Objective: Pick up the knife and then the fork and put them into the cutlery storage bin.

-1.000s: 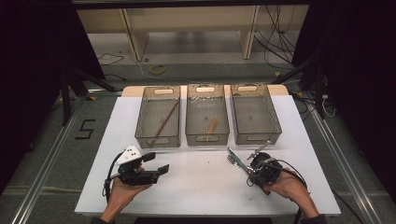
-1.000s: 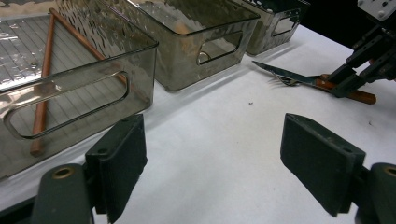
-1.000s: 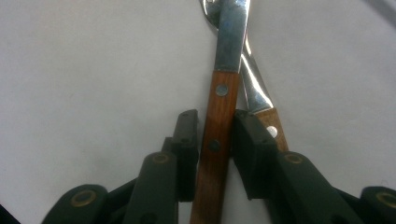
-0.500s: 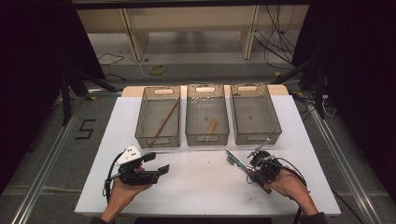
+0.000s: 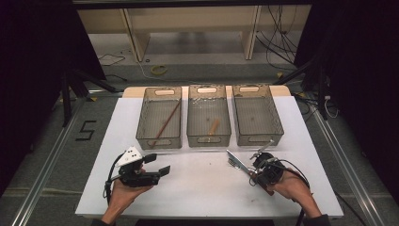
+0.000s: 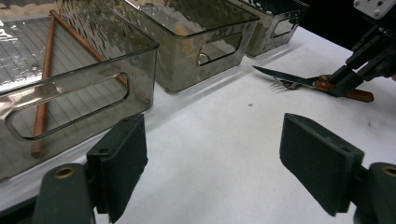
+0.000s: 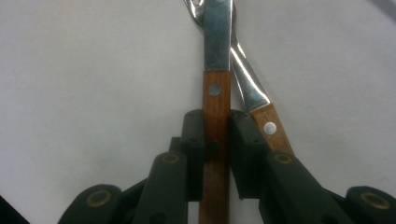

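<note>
The right gripper (image 7: 217,140) has just been closing its jaws, and the right gripper view now shows both black pads pressed flat against the wooden handle of a knife (image 7: 216,121). A second utensil, apparently a fork (image 7: 254,100) with a matching riveted wooden handle, lies just beside the knife and crosses under its blade; it sits outside the jaws, touching the outer face of one pad. Judged from this, the grasp step is complete and the knife alone is secured, ready to be lifted toward the bins.

In the high view, the right gripper (image 5: 258,165) rests low at the near right of the white table (image 5: 202,188), the hand behind it angled so the jaws point toward the far left. The knife (image 5: 237,162) extends from the jaws, blade lying close to the surface. One second earlier the blade occupies nearly the same place, so the hand has not shifted.

The left gripper (image 5: 157,169) sits at the near left, held level with its jaws pointing right; the left gripper view shows its pads (image 6: 123,163) wide apart with nothing between them.

Farther off stand three clear bins in a row: the left bin (image 5: 160,92) holds chopsticks (image 5: 165,123), the middle bin (image 5: 208,89) a small wooden item, unclear at this size, and the right bin (image 5: 256,89) appears empty.
</note>
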{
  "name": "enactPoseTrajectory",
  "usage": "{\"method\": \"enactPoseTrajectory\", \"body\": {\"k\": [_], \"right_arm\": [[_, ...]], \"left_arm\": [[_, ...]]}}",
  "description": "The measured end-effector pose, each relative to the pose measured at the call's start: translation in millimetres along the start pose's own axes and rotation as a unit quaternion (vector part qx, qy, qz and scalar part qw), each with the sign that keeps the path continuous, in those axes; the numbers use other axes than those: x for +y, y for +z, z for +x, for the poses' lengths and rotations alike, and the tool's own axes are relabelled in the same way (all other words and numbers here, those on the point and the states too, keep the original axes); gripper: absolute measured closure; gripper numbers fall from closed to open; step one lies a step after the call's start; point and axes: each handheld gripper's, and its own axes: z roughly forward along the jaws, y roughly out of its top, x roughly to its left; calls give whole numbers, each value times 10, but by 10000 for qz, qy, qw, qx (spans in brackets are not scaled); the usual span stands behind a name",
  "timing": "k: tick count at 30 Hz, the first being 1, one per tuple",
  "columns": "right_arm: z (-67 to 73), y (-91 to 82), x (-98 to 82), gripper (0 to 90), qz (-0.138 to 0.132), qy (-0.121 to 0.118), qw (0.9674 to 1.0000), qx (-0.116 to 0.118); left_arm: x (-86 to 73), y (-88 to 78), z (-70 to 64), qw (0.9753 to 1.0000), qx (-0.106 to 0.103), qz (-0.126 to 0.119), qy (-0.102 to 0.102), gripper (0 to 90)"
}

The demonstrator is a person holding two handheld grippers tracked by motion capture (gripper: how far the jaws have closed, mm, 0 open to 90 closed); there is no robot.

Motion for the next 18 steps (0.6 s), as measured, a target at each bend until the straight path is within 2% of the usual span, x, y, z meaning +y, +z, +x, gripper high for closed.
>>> {"method": "enactPoseTrajectory", "body": {"k": [8,18], "right_arm": [[-20,-42,-24,775,-75,-7,9999,109],[-84,-234,-77,775,-502,75,9981,340]], "left_arm": [[-1,-3,3,10000,6,-6,-7,226],[-1,-16,18,10000,1,-50,-26,225]]}}
